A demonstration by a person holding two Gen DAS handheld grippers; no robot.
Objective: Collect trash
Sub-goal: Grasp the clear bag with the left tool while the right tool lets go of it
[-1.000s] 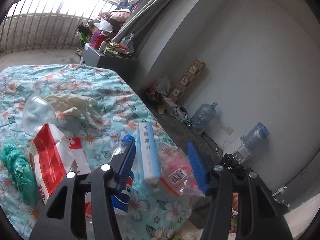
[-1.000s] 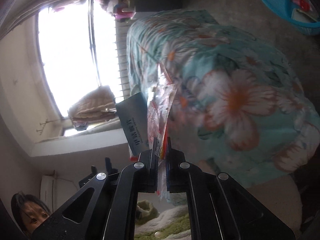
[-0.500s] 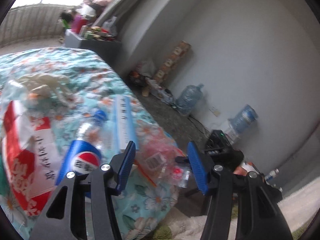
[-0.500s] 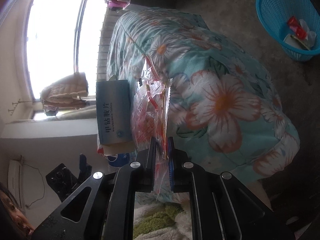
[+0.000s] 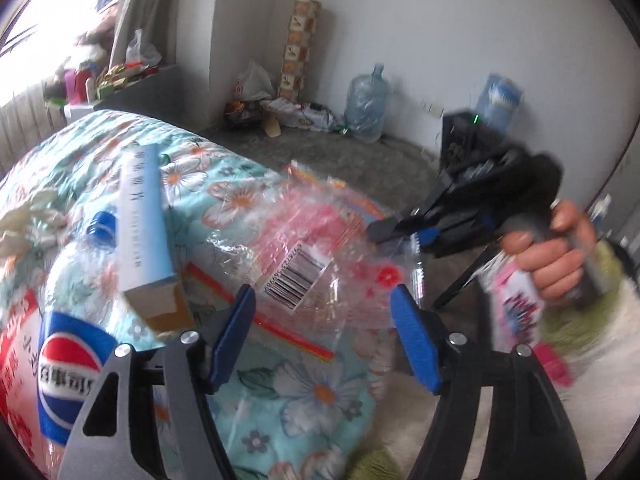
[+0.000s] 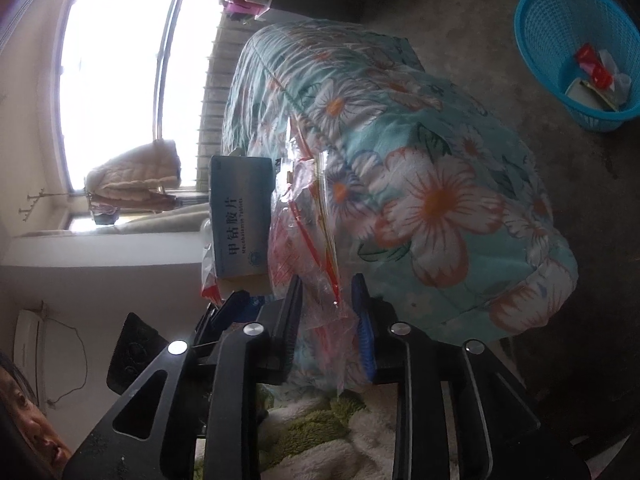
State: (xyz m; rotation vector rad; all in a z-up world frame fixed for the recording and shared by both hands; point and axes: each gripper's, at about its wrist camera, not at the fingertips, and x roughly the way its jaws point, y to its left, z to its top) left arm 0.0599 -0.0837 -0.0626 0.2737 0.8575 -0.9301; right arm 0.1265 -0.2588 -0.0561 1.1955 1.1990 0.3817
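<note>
A clear plastic bag (image 5: pixel 308 248) with red print and a barcode lies at the edge of the floral quilt (image 5: pixel 224 184). My left gripper (image 5: pixel 322 336) is open, its blue pads either side of the bag's near end. My right gripper (image 6: pixel 326 312) is open with the bag (image 6: pixel 308 216) between its jaws; it also shows in the left wrist view (image 5: pixel 394 228) at the bag's far edge. A light blue medicine box (image 5: pixel 144 228) and a Pepsi bottle (image 5: pixel 72 344) lie beside the bag. The box also shows in the right wrist view (image 6: pixel 240 216).
A blue basket (image 6: pixel 576 52) holding some trash stands on the floor beyond the bed. A red and white packet (image 5: pixel 16 360) and white gloves (image 5: pixel 24 216) lie on the quilt. Water jugs (image 5: pixel 366 104) stand by the wall. A green-white rug (image 6: pixel 320 432) lies below.
My right gripper was shut on the plastic bag and has opened, with the bag still between the jaws. My left gripper has moved closer to the bag at the bed edge.
</note>
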